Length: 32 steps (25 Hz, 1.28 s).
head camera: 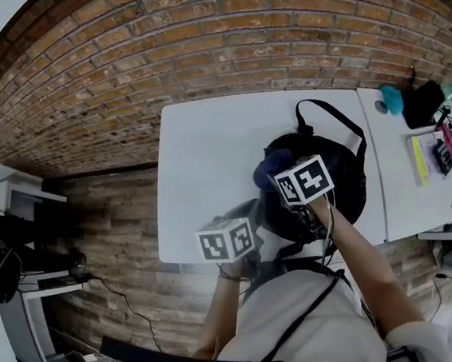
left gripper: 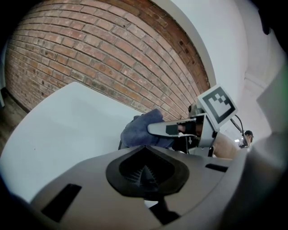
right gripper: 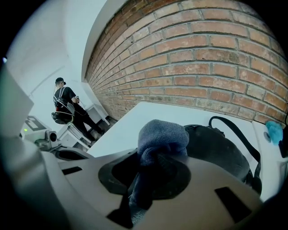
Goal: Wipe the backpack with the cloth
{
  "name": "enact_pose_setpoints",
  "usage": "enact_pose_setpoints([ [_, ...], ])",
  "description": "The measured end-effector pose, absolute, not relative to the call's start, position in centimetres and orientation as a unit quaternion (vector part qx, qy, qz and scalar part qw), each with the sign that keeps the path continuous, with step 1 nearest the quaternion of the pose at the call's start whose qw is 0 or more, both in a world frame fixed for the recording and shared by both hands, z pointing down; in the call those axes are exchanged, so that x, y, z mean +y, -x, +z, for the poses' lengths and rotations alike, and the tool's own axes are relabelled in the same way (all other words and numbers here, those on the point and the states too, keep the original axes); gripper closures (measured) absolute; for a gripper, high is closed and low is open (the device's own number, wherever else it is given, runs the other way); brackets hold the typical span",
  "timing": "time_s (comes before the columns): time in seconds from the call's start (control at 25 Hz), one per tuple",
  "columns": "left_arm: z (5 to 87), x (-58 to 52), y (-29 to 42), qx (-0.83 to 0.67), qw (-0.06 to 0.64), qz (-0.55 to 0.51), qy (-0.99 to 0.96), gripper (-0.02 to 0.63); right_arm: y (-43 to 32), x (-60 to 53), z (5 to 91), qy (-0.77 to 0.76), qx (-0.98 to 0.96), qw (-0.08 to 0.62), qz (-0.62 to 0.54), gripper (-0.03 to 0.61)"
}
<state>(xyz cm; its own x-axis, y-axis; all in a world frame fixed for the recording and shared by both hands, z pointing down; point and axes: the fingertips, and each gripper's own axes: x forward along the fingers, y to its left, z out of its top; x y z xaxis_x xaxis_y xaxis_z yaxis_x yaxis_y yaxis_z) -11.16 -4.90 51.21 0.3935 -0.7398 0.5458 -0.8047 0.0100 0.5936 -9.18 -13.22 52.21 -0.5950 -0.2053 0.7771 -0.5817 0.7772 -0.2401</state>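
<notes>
Tongs, one pair, hand-held.

Item, right tongs (head camera: 284,180): clenched on a bunched blue cloth (right gripper: 161,134), wad bulging out past the jaw tips. Held over the near left part of the black backpack (head camera: 338,164); cloth at or just above its surface, contact not discernible. Right forearm (head camera: 361,254) bare, stretched forward from the body, marker cube (head camera: 302,179) uppermost.

Item, left tongs (head camera: 245,214): jaws closed together, nothing between them. Held just left of the right tongs and nearer the body, off the backpack, above the near edge of the white table (head camera: 206,146). Left forearm (head camera: 221,305) bent, close to the torso.

Backpack: lying flat directly ahead of the right tongs, strap loop (head camera: 327,113) on its far side.

Beyond both tongs: brick wall (head camera: 196,51). Right of the right tongs: second table (head camera: 396,198) bearing small items.
</notes>
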Motion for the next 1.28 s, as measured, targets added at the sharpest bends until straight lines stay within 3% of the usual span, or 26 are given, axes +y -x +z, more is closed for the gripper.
enact_pose_setpoints([
  [1.28,49.0,-6.2,12.6,-0.575,0.427,0.014,-0.698,0.609,8.4,-4.4,52.3,-0.149,-0.862,0.392,0.285,0.505],
])
